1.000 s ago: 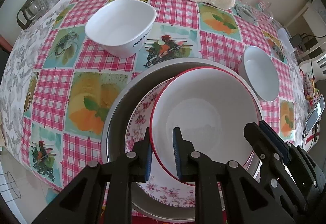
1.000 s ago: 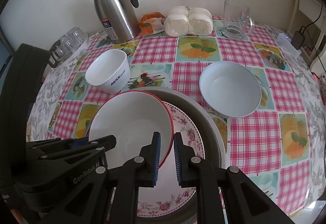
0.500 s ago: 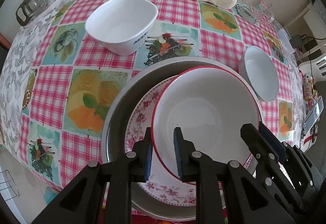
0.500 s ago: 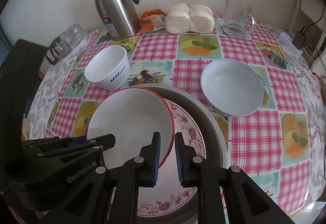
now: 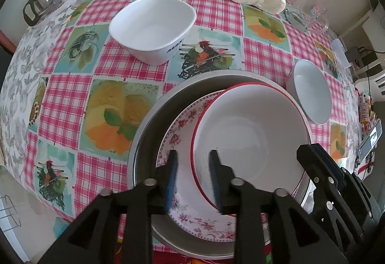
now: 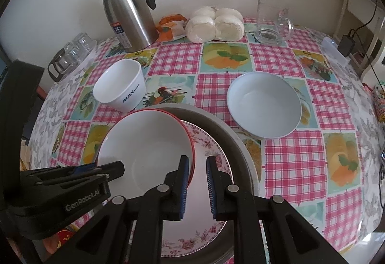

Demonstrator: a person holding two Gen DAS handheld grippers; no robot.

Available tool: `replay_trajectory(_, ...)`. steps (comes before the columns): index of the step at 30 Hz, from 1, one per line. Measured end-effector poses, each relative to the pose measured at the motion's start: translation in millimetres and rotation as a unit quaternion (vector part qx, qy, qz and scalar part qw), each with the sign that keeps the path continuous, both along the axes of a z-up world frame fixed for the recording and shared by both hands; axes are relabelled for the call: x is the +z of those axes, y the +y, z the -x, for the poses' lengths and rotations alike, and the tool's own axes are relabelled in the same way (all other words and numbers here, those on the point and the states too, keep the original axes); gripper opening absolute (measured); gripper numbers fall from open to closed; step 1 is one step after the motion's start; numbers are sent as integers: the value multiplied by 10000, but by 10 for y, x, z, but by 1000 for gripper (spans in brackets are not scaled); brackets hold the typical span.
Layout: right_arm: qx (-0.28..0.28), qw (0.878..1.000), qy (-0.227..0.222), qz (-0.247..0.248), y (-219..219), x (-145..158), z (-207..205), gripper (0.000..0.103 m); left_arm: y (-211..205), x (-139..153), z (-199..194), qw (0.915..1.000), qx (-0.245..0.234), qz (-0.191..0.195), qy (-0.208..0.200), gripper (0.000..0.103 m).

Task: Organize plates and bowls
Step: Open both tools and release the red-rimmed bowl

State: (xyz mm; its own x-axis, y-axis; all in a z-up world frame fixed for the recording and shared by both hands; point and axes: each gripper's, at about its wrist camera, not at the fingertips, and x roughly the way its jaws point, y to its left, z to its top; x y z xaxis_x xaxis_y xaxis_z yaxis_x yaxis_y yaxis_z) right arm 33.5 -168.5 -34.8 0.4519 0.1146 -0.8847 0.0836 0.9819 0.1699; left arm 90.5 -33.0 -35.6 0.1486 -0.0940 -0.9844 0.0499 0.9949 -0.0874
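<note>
On the left sits the square white bowl (image 6: 120,86) on the checked tablecloth (image 6: 288,158). Front and centre, the red-rimmed bowl (image 6: 144,143) is nested on the floral plate (image 6: 211,151) inside the big metal basin (image 6: 238,143). The left gripper (image 5: 193,175) straddles that bowl's near rim, jaws opening, pads off it. The right gripper (image 6: 195,182) looks nearly closed, rim between its pads, but I can't tell if it's pinching. Further right, the round white bowl (image 6: 264,105) sits by itself.
</note>
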Motion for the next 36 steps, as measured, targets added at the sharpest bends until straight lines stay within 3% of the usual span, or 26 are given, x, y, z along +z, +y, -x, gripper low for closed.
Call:
replay_trajectory(2, -30, 10000, 8, 26, -7, -2, -1, 21, 12, 17, 0, 10000, 36, 20, -36, 44)
replay_trajectory(5, -93, 9999, 9, 93, -18, 2, -2, 31, 44, 39, -8, 9999, 108, 33, -71, 48)
replay_trajectory(7, -171, 9996, 12, 207, -25, 8, 0, 54, 69, 54, -19, 9998, 158, 31, -105, 55)
replay_trajectory(8, -199, 9995, -6, 245, -31, 13, 1, 59, 78, 62, -22, 9997, 185, 38, -120, 58)
replay_trajectory(17, -303, 9992, -130, 209, -72, 33, -3, 82, 132, 121, -40, 9992, 281, 77, -274, 60)
replay_trajectory(21, -459, 9987, -182, 154, -127, 36, -1, 103, 175, 169, -46, 9983, 383, 101, -437, 61)
replay_trajectory(22, -495, 9985, -213, 121, -142, 43, 3, 103, 185, 191, -46, 9978, 407, 99, -508, 63)
replay_trajectory(23, -523, 9983, -230, 95, -154, 50, 2, 103, 191, 208, -48, 9975, 426, 112, -561, 76)
replay_trajectory(25, -566, 9980, -255, 75, -171, 62, 3, 103, 209, 251, -57, 9964, 461, 185, -680, 86)
replay_trajectory(31, -650, 9974, -288, 97, -201, 80, 6, 103, 249, 344, -89, 9937, 514, 202, -978, 86)
replay_trajectory(36, -697, 9971, -300, 94, -219, 87, 10, 103, 313, 414, -105, 9903, 552, 439, -1198, 86)
